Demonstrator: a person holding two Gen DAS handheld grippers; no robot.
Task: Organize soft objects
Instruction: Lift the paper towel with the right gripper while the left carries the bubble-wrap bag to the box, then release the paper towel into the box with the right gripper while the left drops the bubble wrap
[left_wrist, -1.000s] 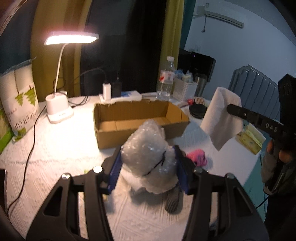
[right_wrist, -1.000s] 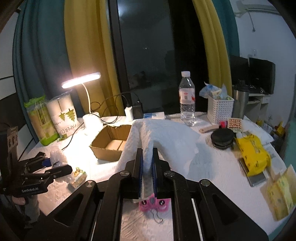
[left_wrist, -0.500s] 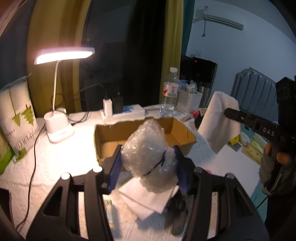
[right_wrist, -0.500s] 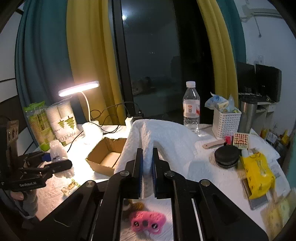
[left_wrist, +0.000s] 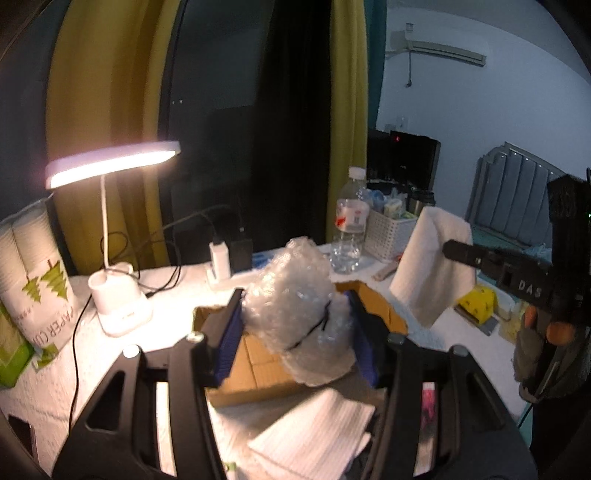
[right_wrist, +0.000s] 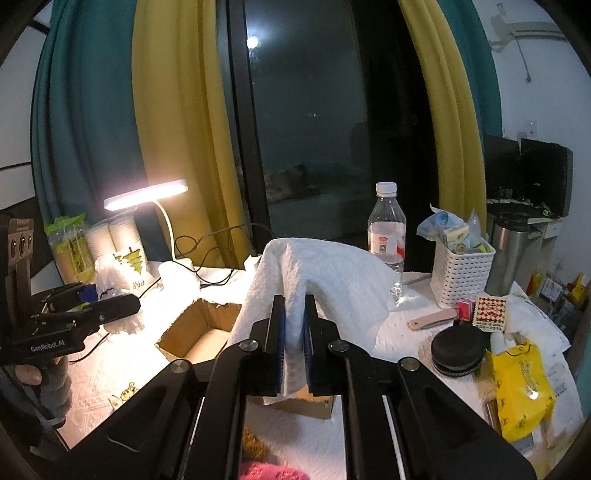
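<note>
Left gripper (left_wrist: 295, 325) clamps crumpled clear bubble wrap (left_wrist: 295, 310) | right gripper (right_wrist: 291, 343) pinches white towel (right_wrist: 314, 273) | both lifted, likely bound for open brown cardboard box (right_wrist: 195, 336)

White letters reading "DAS" stand on the black body of the right gripper (left_wrist: 458, 251), as seen from the left wrist camera. The left gripper (right_wrist: 110, 306) carries "GenRobot.AI" in small white print along its side. On the sleeve of paper cups (left_wrist: 37, 280) beside the lamp, dark upright letters spell "PAPER CU" before the wrapper folds away, and the same sleeve shows only "PAF" from the right wrist view.
</note>
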